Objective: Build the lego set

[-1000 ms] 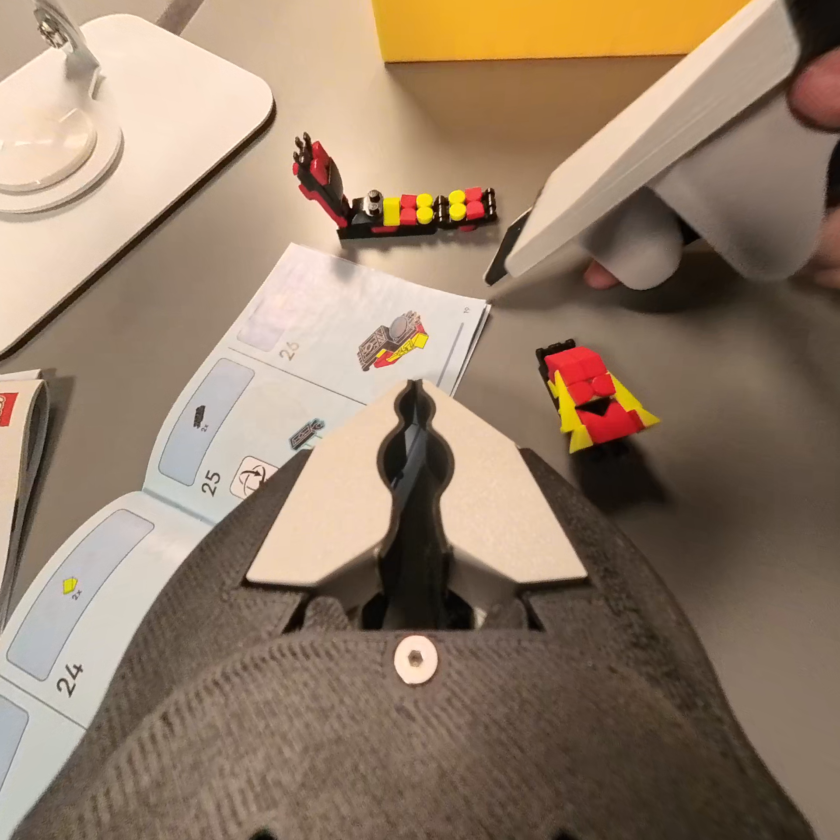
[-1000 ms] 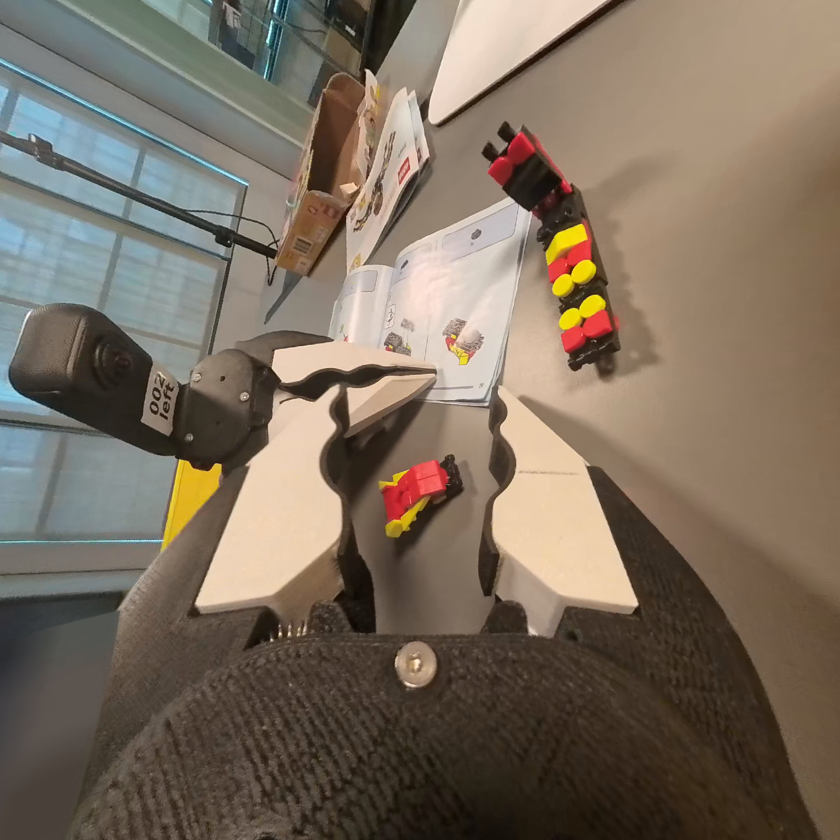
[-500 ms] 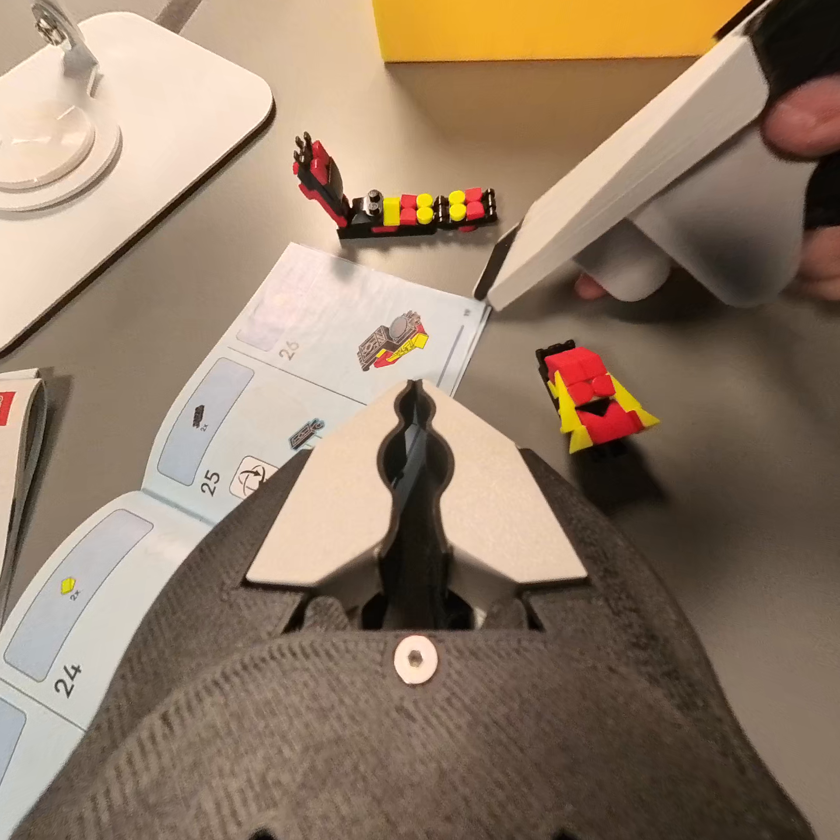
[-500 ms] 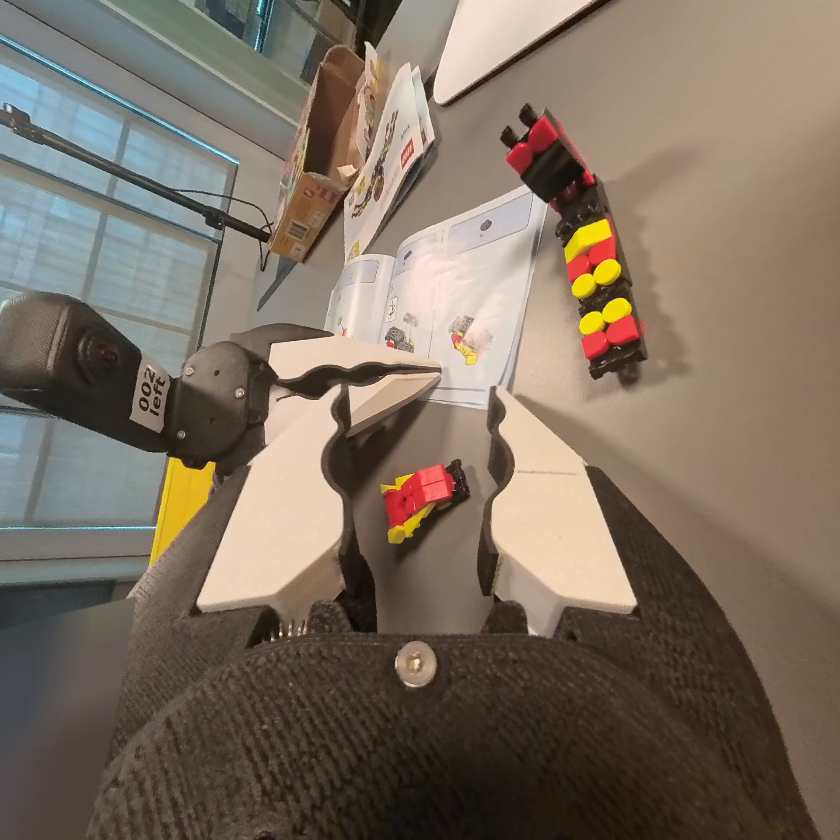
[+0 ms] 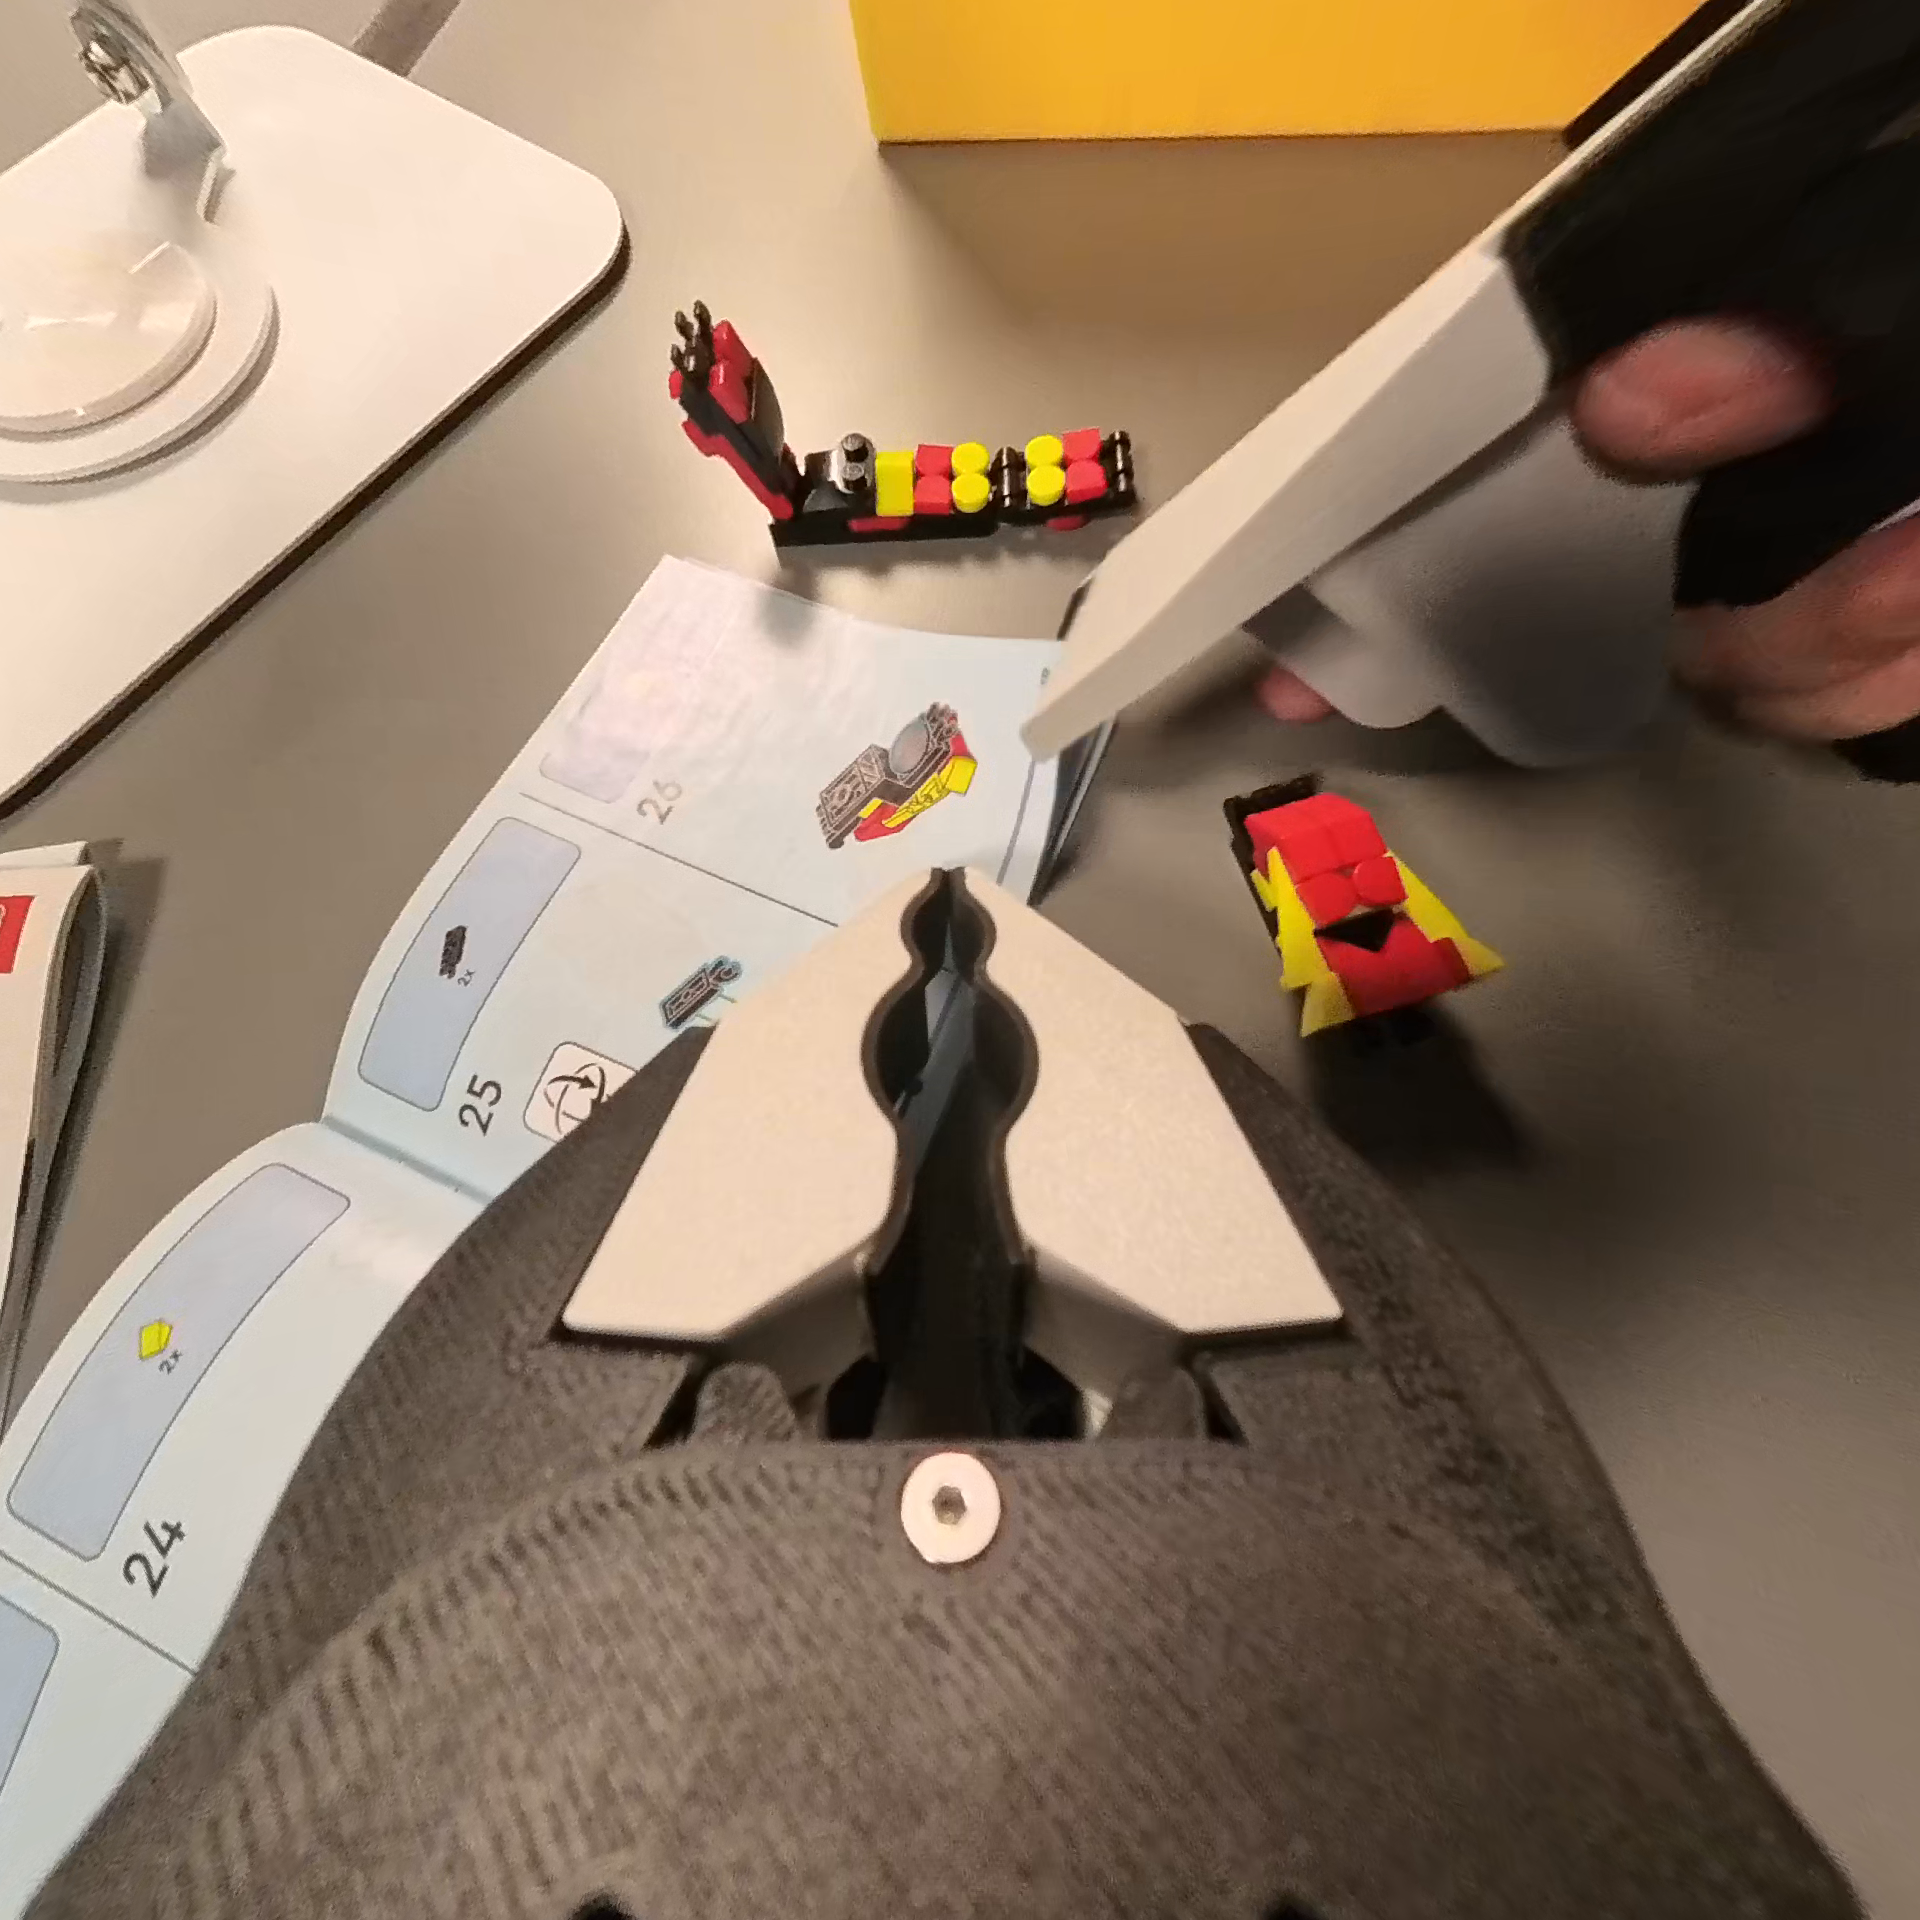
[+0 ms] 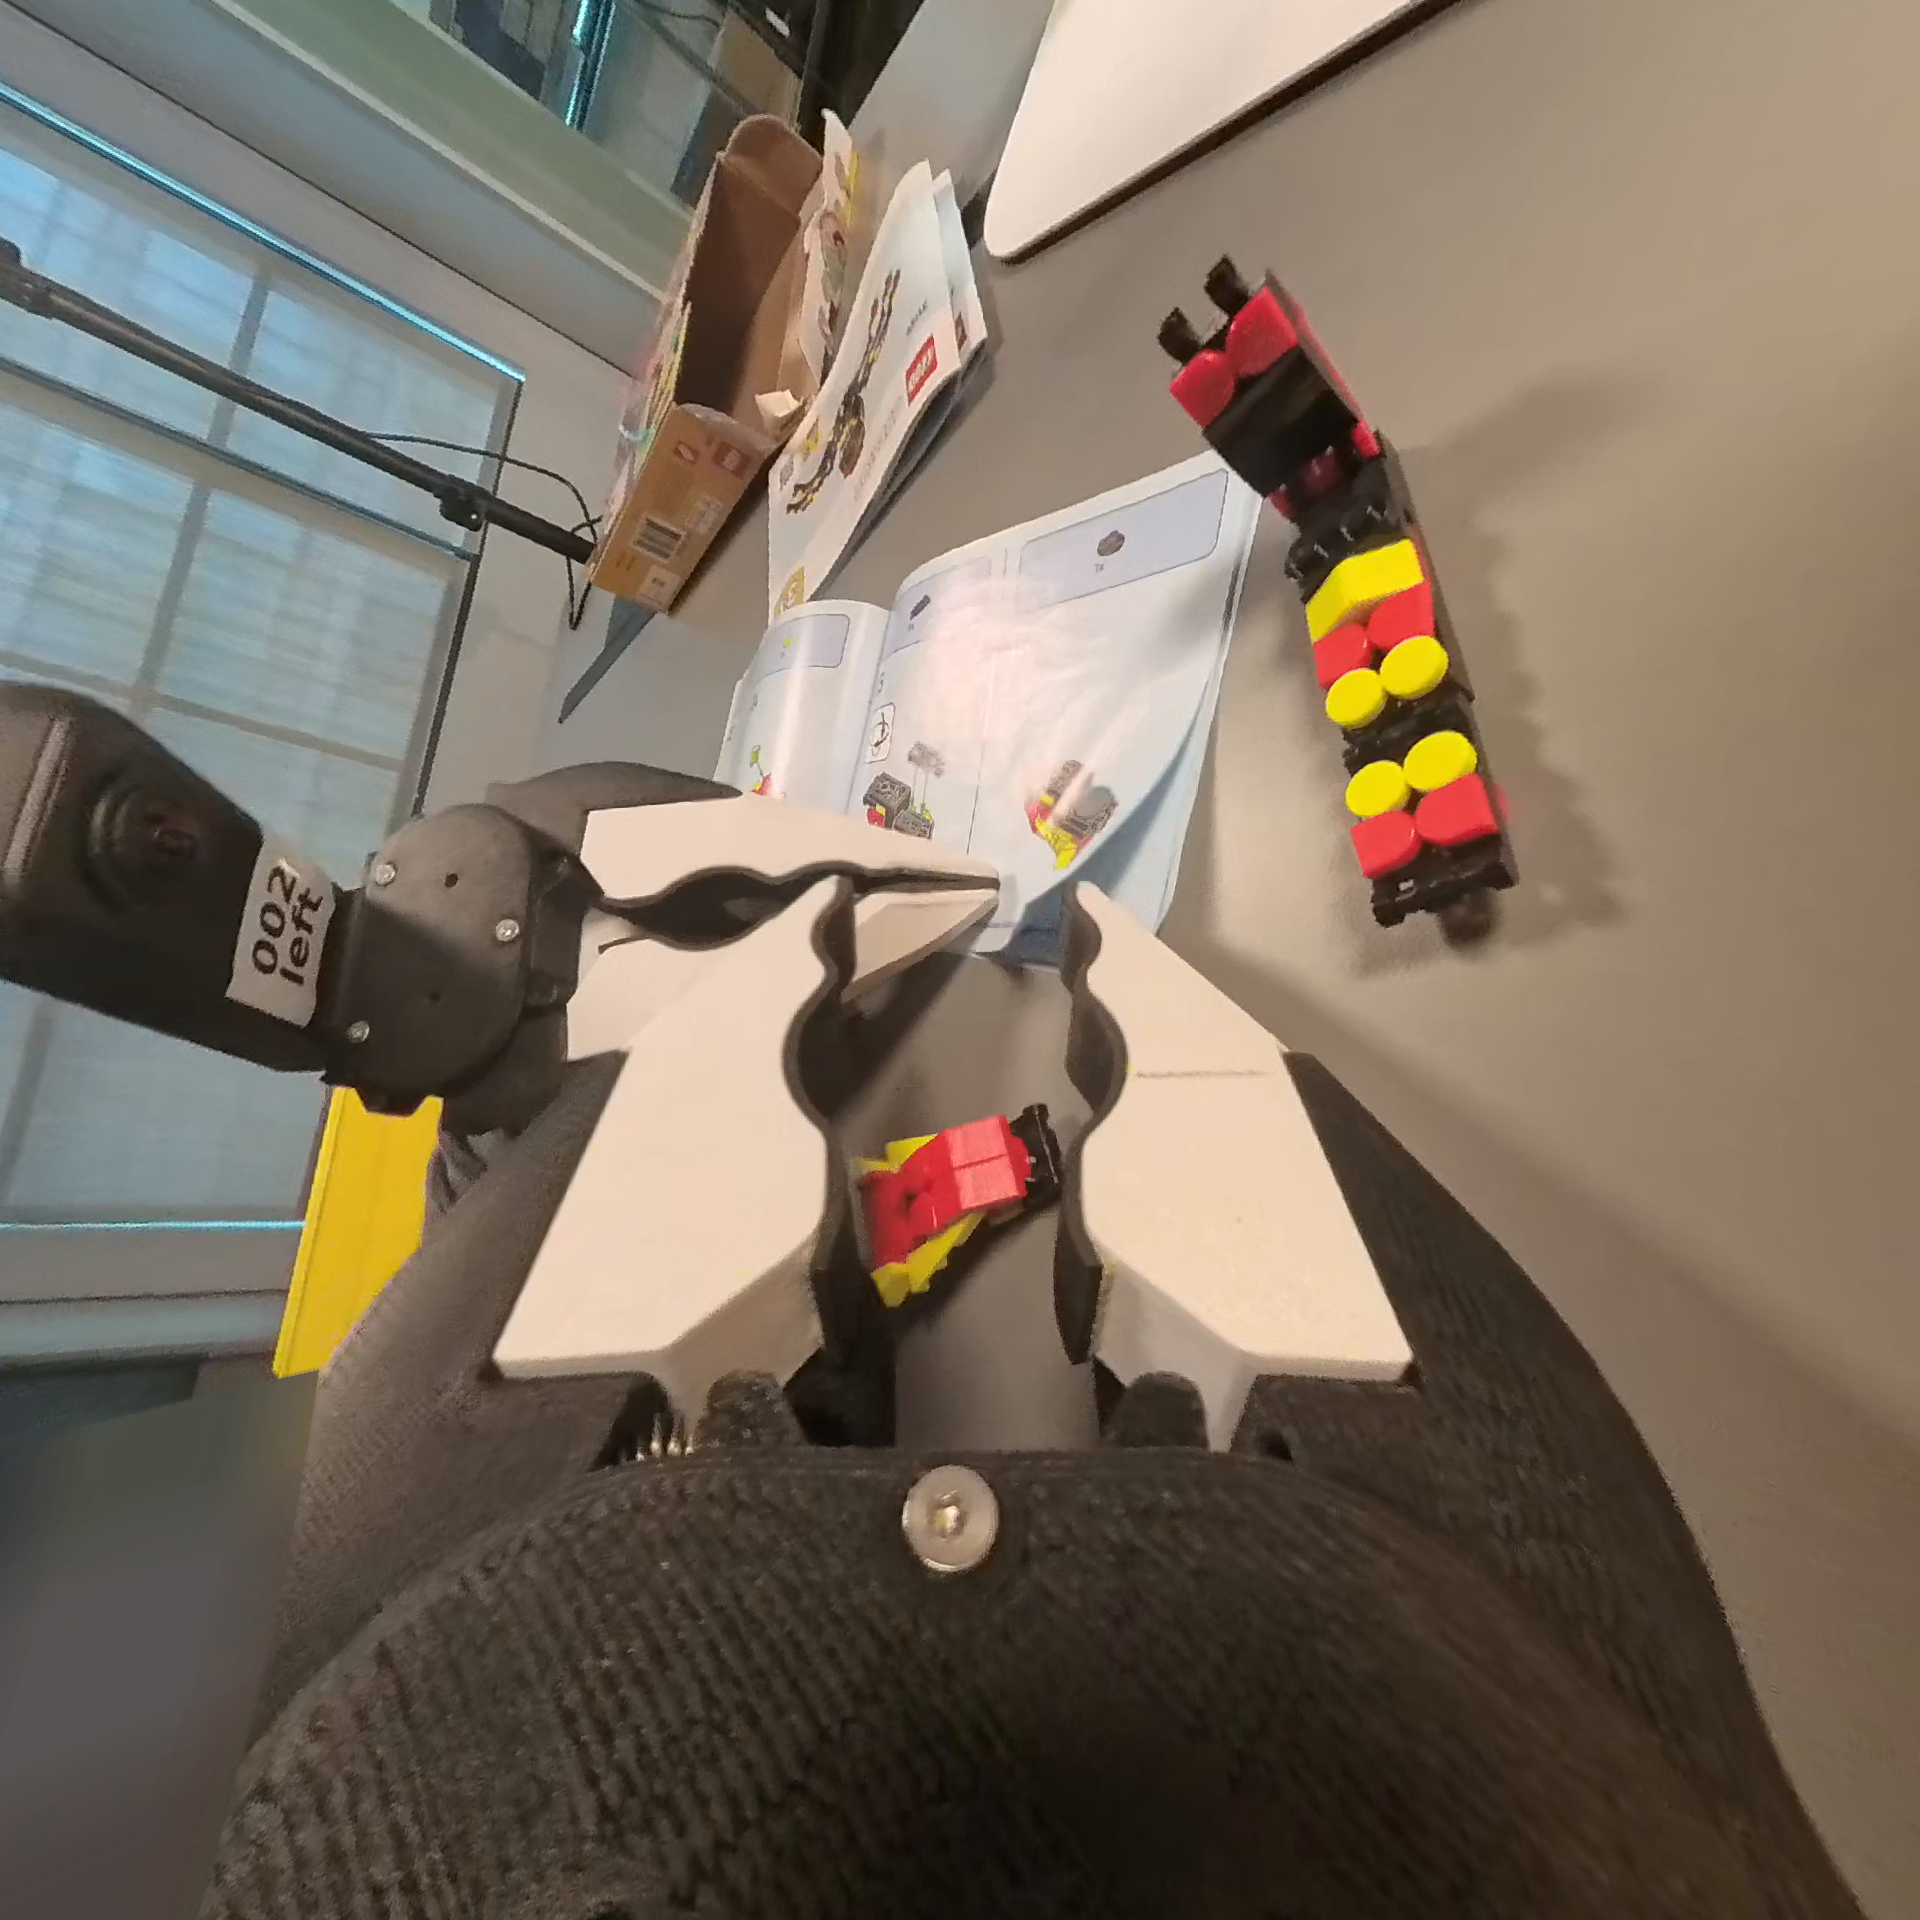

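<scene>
A small red, yellow and black lego build [image 5: 1351, 914] lies on the grey table, right of my left gripper [image 5: 948, 878], which is shut over the open instruction booklet [image 5: 675, 831]. I see nothing held in it. My right gripper [image 6: 961, 914] is open, and the small build [image 6: 956, 1184] lies on the table between its fingers, not touched. In the left wrist view the right gripper [image 5: 1060, 675] reaches over the booklet's right corner. A long black build with red and yellow pieces [image 5: 935, 478] lies beyond the booklet; it also shows in the right wrist view [image 6: 1371, 665].
A white stand base [image 5: 364, 260] is at the far left and a yellow box [image 5: 1195, 62] at the back. A second booklet [image 6: 883, 343] and an open cardboard box [image 6: 717, 364] lie farther off. The left gripper [image 6: 977, 888] sits close to the right gripper's left finger. Only a small space, under 4 cm, lies between the two pairs of fingers.
My right gripper has moved forward, so the small build now lies deeper between its fingers and its tip reaches the booklet's corner. The left gripper has stayed in place, shut.
</scene>
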Demonstrator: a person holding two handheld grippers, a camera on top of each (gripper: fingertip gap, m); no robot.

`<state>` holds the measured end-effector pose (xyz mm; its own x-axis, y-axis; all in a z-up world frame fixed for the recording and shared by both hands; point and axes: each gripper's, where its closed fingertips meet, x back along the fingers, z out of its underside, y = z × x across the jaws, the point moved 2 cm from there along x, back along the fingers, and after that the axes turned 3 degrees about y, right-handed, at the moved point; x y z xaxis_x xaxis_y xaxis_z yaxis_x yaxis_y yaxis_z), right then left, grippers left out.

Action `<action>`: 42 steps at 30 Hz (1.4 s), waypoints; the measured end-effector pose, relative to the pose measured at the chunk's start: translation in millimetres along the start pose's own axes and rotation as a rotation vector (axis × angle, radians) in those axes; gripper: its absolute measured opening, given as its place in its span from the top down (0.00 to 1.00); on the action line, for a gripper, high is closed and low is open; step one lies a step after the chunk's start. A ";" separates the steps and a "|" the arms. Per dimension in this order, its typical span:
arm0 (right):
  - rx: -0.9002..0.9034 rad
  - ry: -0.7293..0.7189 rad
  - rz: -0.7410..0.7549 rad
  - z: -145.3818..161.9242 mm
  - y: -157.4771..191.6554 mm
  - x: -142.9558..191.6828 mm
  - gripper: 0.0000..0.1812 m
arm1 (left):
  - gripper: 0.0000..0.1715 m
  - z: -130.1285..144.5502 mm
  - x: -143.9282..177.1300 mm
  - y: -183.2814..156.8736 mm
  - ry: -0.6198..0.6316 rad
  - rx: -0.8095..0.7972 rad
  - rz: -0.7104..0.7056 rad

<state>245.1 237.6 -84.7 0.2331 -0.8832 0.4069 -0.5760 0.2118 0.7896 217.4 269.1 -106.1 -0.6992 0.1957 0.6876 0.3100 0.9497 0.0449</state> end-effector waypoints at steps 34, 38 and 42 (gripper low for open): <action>1.230 -0.337 0.574 4.7 76.7 -9.0 1.00 | 0.77 -14.7 118.7 23.2 -0.664 0.532 0.060; 1.527 -0.403 0.793 12.1 85.7 -11.6 1.00 | 0.77 -13.4 115.2 21.0 -0.669 0.599 0.165; 1.793 -0.450 0.947 21.3 90.8 -17.8 1.00 | 0.83 -11.2 115.0 21.2 -0.696 0.656 0.261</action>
<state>172.0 263.7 -30.0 -0.5310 -0.8473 -0.0073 -0.3949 0.2550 -0.8826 150.8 309.0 -17.9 -0.9474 0.3187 0.0301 0.2374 0.7625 -0.6019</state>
